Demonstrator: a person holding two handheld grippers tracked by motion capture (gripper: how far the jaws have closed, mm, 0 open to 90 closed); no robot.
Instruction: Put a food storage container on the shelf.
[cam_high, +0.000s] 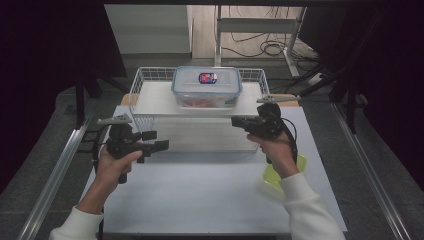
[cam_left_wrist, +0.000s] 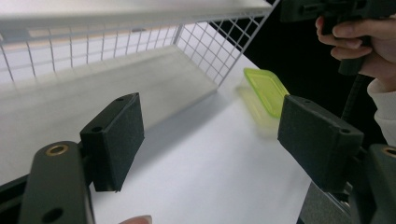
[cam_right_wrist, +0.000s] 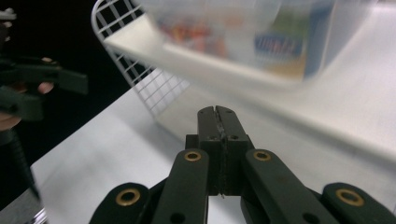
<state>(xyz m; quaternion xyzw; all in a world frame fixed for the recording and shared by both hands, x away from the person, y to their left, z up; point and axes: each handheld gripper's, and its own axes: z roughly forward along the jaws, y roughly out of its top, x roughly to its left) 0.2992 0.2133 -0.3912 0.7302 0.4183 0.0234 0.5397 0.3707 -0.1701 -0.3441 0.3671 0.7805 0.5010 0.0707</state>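
You have two grippers, left (cam_high: 161, 145) and right (cam_high: 236, 120), one clear box (cam_high: 207, 86) on one wire shelf (cam_high: 150, 101), one green lid (cam_high: 273, 175), one white table (cam_high: 200, 190), your two hands.

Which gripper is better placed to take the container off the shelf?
Left, probably. The left gripper is open; the right gripper is shut, though both are near the container.

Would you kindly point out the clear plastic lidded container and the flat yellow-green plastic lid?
clear plastic lidded container (cam_high: 207, 86): high view, on its lid.
flat yellow-green plastic lid (cam_left_wrist: 266, 89): left gripper view, its middle.
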